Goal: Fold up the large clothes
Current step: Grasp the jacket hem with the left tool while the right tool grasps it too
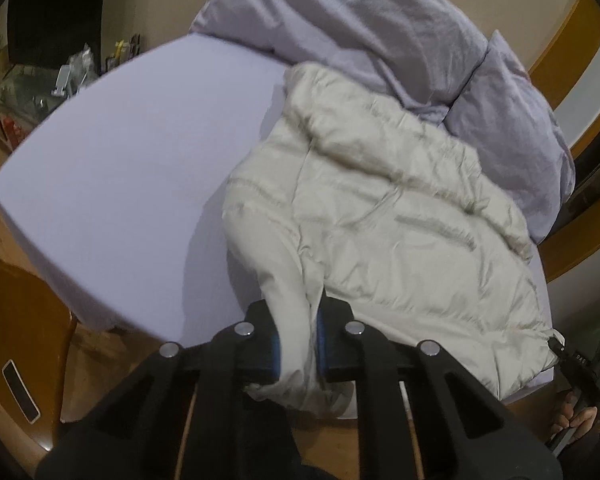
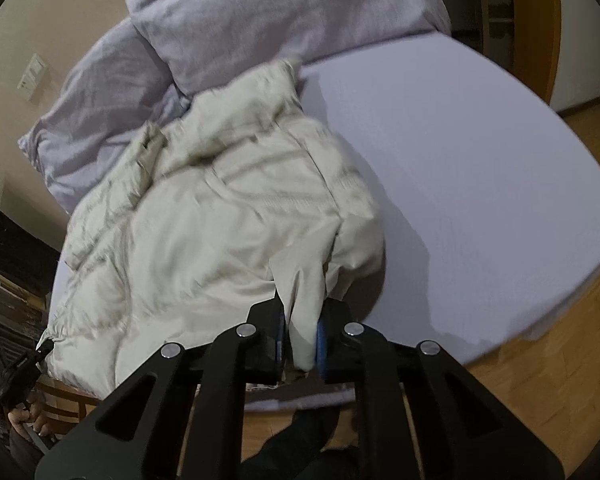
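A cream quilted puffer jacket (image 1: 380, 208) lies spread on a lavender bed sheet (image 1: 120, 168). My left gripper (image 1: 298, 344) is shut on a fold of the jacket's near edge, cloth bunched between its blue pads. In the right wrist view the same jacket (image 2: 204, 220) lies on the sheet (image 2: 460, 180). My right gripper (image 2: 300, 340) is shut on another fold at the jacket's near edge. Both grippers hold the cloth near the bed's front edge. The other gripper shows small at the frame edge in each view, at the jacket's far corner (image 1: 556, 344) (image 2: 40, 348).
A rumpled lavender duvet (image 1: 360, 28) and pillow (image 1: 516, 132) lie at the head of the bed, touching the jacket's far end. A wooden bed frame (image 1: 16, 320) and wood floor (image 2: 560, 352) surround the mattress. A cluttered side table (image 1: 40, 88) stands beyond the bed.
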Motion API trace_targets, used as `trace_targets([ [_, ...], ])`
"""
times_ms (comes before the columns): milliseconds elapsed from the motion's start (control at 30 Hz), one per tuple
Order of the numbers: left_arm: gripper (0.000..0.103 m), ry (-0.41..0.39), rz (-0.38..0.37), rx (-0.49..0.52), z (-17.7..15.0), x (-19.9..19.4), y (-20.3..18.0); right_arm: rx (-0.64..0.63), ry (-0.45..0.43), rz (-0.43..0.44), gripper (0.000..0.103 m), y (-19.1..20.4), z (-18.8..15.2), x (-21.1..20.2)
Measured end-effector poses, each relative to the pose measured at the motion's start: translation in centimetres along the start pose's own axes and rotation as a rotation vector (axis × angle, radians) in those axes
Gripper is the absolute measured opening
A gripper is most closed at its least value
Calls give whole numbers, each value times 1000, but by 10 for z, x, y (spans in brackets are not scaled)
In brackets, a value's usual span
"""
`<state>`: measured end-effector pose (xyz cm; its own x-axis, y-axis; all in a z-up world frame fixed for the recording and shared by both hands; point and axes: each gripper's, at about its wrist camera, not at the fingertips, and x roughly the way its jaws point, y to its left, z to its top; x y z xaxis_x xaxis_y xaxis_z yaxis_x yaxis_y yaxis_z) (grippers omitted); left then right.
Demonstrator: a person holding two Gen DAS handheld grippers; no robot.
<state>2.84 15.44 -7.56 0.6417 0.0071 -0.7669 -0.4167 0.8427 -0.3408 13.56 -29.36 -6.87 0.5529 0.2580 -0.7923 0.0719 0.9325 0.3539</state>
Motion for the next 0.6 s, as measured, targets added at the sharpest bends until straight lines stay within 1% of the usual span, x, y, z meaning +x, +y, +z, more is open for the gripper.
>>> trace_targets([
  [267,13,-80,0,43,53,-11,-29,-38,-67,23,12,31,47,-2],
  [600,12,-140,-3,62,140,12,-64,-63,-129,40,12,60,123,21],
])
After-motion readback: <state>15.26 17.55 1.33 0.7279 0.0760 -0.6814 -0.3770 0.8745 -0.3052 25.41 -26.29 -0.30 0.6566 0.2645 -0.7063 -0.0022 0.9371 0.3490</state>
